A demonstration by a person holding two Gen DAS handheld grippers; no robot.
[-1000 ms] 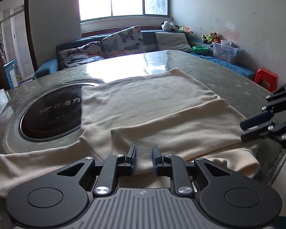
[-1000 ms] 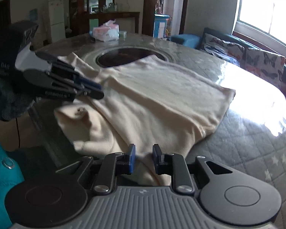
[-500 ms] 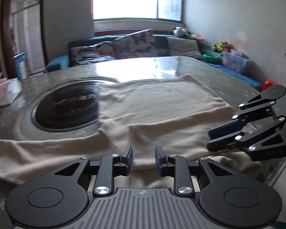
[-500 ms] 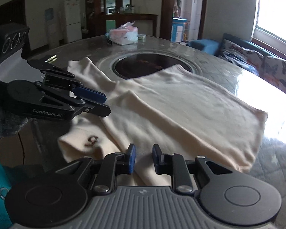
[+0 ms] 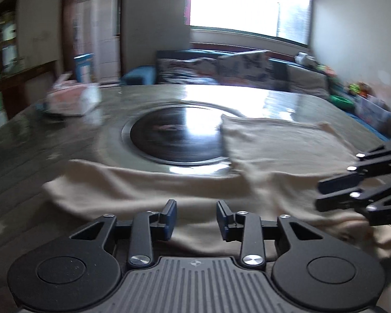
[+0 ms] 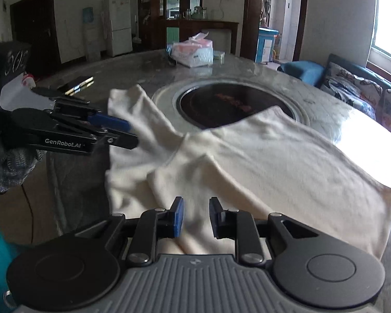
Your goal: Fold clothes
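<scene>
A cream long-sleeved garment [image 5: 286, 151] lies spread flat on the round marble table [image 5: 39, 140], one sleeve [image 5: 104, 182] stretched out to the left. My left gripper [image 5: 195, 217] hovers open over the garment's near edge, nothing between its fingers. My right gripper [image 5: 333, 195] enters from the right, just above the cloth. In the right wrist view the garment [image 6: 286, 161] fills the middle, its sleeve [image 6: 133, 109] running far left. My right gripper [image 6: 196, 216] stands open above a raised fold. The left gripper [image 6: 117, 133], held by a gloved hand [image 6: 10, 161], hangs over the sleeve.
A round black hotplate [image 5: 174, 133] is set into the table's middle, partly under the garment. A tissue pack [image 6: 193, 52] sits at the far side and a dark flat object [image 6: 78, 84] near the left edge. A sofa with cushions [image 5: 234, 65] stands behind the table.
The left gripper has swung left toward the sleeve, its view now blurred, and its jaws stand a little wider. The right gripper has also turned left, still open.
</scene>
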